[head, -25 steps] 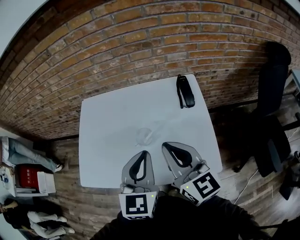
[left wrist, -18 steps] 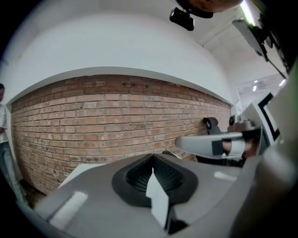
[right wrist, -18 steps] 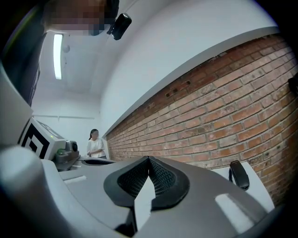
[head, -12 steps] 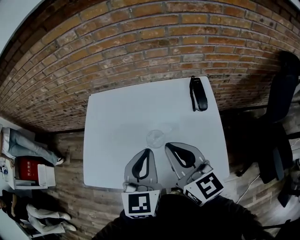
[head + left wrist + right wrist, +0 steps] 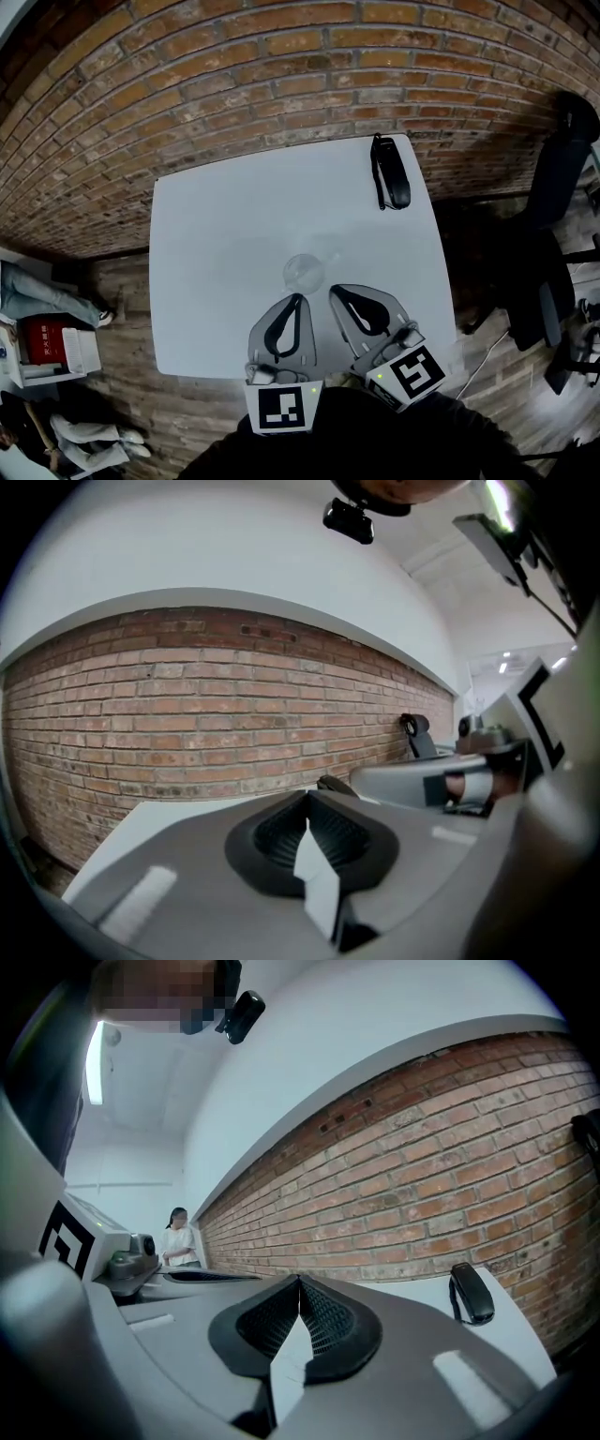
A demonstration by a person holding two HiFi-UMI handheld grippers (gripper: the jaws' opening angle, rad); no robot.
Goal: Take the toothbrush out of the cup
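In the head view, the clear cup stood on the white bench past the middle toward the near edge. A faint pale streak off its rim toward the far right corner was, I judged, the toothbrush. The left gripper and right gripper hung just short of the cup, and a black handset lay by the far right corner. In the left gripper view the pads met at the tip, clenched on nothing. The right gripper view showed the same, with the handset beyond. Neither gripper view showed the cup, so my worry was nosing in with jaws together and tipping that light cup, or pinching glass instead of brush.
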